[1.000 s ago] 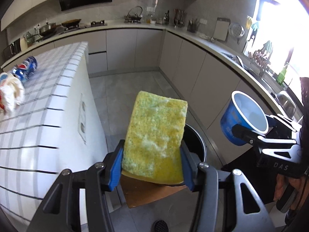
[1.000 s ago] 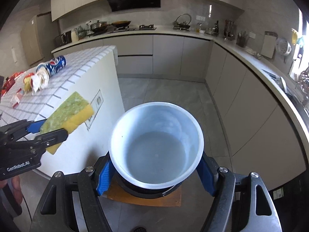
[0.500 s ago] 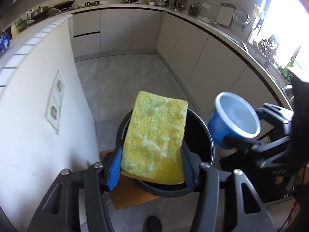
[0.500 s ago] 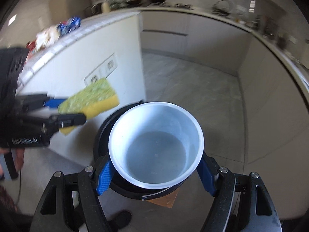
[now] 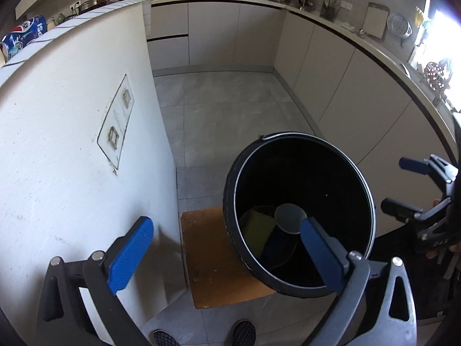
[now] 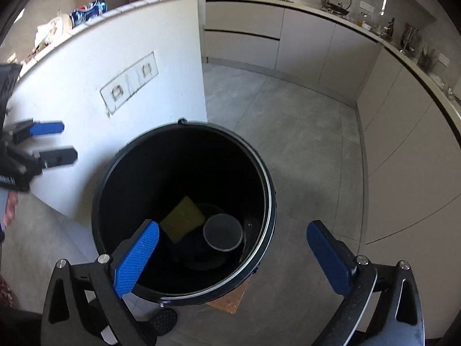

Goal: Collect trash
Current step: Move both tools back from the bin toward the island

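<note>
In the black bin point(image 6: 268, 190), the yellow sponge point(image 6: 183, 219) and blue cup point(image 6: 222, 232) are seen lying. Both the left gripper point(image 5: 224, 248) and right gripper point(image 6: 233, 248) are opening wide, with nothing held.

Left claw point(image 5: 227, 248) and right claw point(image 6: 233, 248): both angled downward, jaws opening wide, nothing between them.

- Bin point(image 6: 184, 144) — black inside and out, with a thin pale metal ring along its rim.
- Sponge point(image 6: 183, 219) at the bin's bottom — yellow.
- Cup point(image 6: 222, 232) beside it — pale grey-white inside, dark blue outside.
- Wooden stool point(image 5: 207, 256) under the bin — orange-brown.
- Gripper pads point(image 5: 129, 256) — bright blue with a fine dotted texture, on black frames.
- Island wall point(image 5: 72, 144) — white, scuffed with grey marks.
- Floor point(image 5: 219, 109) — grey tiles.
- Bottle label point(image 5: 26, 33) on the island's top edge — blue, white and red.
</note>
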`<state>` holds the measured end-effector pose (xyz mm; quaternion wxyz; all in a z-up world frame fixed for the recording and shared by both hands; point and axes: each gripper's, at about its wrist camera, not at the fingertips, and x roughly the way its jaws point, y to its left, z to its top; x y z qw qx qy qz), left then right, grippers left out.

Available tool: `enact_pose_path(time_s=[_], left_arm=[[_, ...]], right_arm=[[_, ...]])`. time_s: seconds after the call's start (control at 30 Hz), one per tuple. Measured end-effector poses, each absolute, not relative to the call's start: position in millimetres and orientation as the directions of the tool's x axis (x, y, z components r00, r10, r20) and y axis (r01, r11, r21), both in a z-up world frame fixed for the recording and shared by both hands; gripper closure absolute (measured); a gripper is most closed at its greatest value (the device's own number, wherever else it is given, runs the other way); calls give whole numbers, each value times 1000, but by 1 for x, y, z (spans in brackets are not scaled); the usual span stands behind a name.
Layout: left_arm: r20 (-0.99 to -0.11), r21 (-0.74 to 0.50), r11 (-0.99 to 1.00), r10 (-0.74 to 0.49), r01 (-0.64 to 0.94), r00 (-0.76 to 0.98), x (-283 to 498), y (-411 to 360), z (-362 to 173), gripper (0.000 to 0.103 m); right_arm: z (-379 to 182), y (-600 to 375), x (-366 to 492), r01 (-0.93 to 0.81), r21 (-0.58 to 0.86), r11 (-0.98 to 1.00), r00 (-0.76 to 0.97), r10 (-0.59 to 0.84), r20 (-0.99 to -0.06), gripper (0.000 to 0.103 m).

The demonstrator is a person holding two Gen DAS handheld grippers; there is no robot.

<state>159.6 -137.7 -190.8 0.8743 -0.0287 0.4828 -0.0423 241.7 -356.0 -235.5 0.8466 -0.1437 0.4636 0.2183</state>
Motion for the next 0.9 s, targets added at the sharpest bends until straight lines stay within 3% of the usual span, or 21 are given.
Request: enact_pose_path(time_s=[0.57,0.9], left_arm=[[-766,-77,997,-68,13,639,137,-122,-106,1],[-721,-65,994,16,-90,693,106,-73,-59,1]], right_arm=[[-140,-336,203,-458,-45,888,593,267,-760,0],[-82,-292,183,-448,-63,892,640,270,-719,0]])
